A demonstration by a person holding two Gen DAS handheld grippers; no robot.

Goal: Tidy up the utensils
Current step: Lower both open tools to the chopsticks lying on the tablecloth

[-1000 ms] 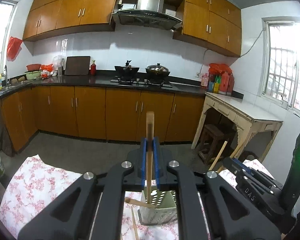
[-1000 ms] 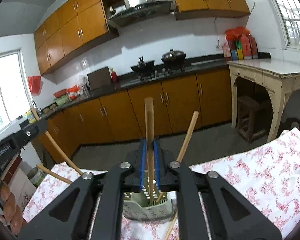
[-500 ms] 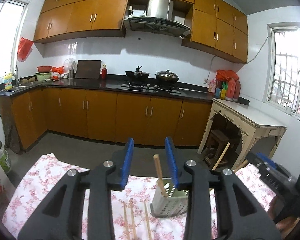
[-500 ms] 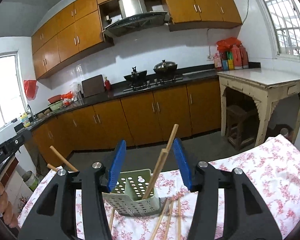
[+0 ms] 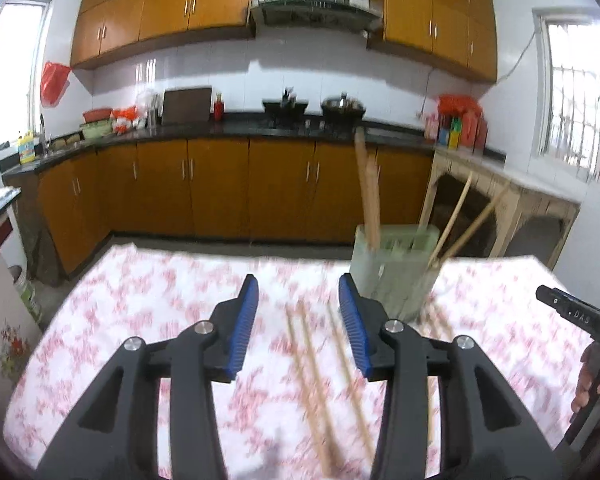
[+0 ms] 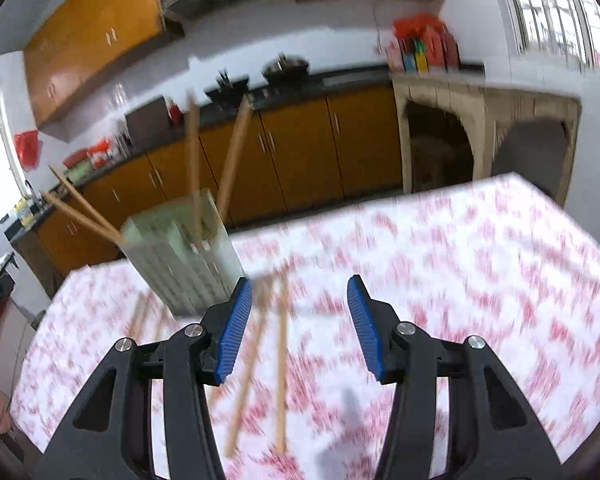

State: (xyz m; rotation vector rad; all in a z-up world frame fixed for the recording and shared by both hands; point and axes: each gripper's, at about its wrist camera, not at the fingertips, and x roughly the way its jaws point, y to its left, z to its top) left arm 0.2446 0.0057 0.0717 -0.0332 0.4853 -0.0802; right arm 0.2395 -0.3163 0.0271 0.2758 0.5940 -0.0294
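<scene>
A pale green perforated utensil holder [image 5: 394, 270] stands on the floral tablecloth, with several wooden chopsticks [image 5: 367, 188] upright or leaning in it. It also shows in the right wrist view [image 6: 184, 256]. My left gripper [image 5: 298, 322] is open and empty, low over loose chopsticks [image 5: 312, 360] lying on the cloth, left of the holder. My right gripper [image 6: 300, 324] is open and empty, above two loose chopsticks [image 6: 280, 364], right of the holder. Both views are motion-blurred.
The table with the floral cloth [image 5: 140, 320] ends at its far edge in front of brown kitchen cabinets [image 5: 220, 188]. The right gripper's body and the hand on it [image 5: 584, 344] sit at the right edge of the left wrist view. An old white side table [image 6: 480, 128] stands at right.
Both grippers let go of their chopsticks into the holder, opened wide, and dropped down toward the loose chopsticks on the cloth.
</scene>
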